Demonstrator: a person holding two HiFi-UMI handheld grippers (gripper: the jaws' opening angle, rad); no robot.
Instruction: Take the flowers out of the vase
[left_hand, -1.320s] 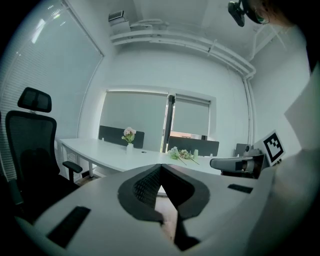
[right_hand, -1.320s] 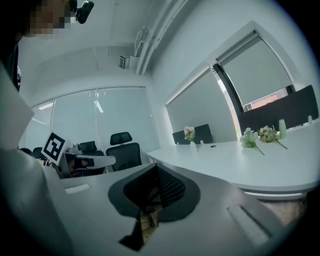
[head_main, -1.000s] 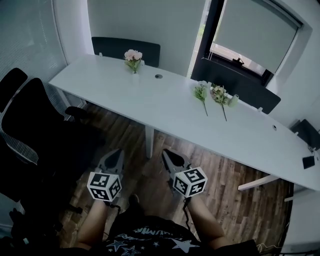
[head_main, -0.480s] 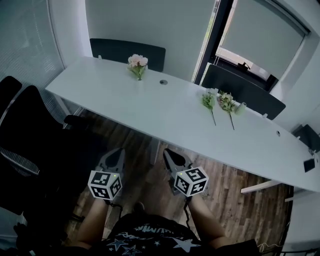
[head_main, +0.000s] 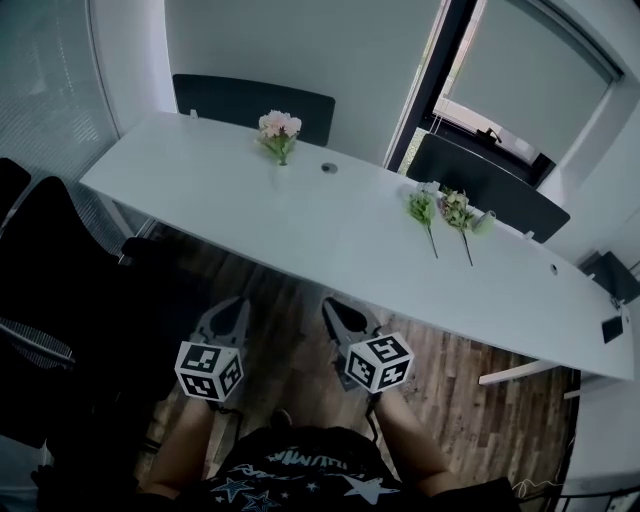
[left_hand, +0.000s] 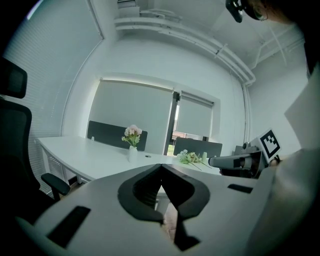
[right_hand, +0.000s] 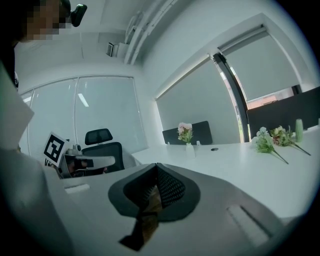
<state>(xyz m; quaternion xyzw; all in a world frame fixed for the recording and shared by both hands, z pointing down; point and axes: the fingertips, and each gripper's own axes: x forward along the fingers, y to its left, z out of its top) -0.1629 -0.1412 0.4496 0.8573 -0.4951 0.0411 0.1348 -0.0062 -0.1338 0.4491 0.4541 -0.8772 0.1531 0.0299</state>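
A small white vase (head_main: 281, 160) with pink flowers (head_main: 278, 125) stands upright at the far side of the long white table (head_main: 300, 225); it shows too in the left gripper view as flowers (left_hand: 132, 133) and in the right gripper view as flowers (right_hand: 185, 131). Two loose flower stems (head_main: 423, 210) (head_main: 460, 214) lie on the table to the right. My left gripper (head_main: 232, 312) and right gripper (head_main: 337, 312) are held low over the floor, well short of the table edge, both shut and empty.
A black office chair (head_main: 45, 290) stands at the left. Dark chair backs (head_main: 252, 100) (head_main: 490, 185) rise behind the table. A small dark object (head_main: 615, 328) lies at the table's far right end. A round cable hole (head_main: 329, 168) sits beside the vase. The floor is wood.
The table and vase have shifted slightly in the head view as the person steps closer; both grippers stay shut, side by side, carried forward together.
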